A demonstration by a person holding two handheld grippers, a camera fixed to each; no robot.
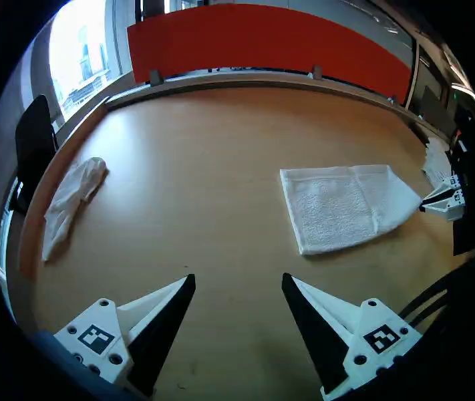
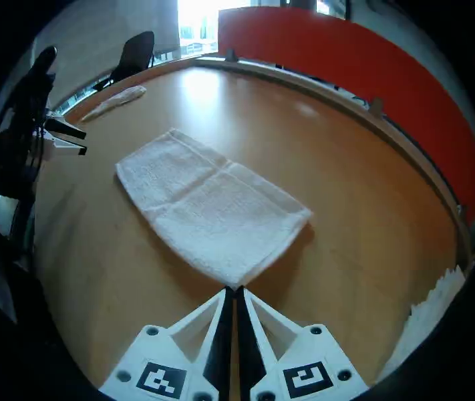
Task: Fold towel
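towel [image 2: 204, 200] lies part-folded on table [image 2: 344, 200]: soft, light, limp, terry grips well. my right gripper [image 2: 234, 291] is closed, pinching its near corner. left gripper [image 1: 237, 277] is spread wide, empty; i'd take another corner.

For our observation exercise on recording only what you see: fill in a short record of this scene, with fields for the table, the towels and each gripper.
Table: wooden, red divider along its far edge
Towel: white, folded, on the table
Second towel: white, crumpled, near the table's edge, apart from the first
Left gripper: open, above bare table
Right gripper: shut on a corner of the towel
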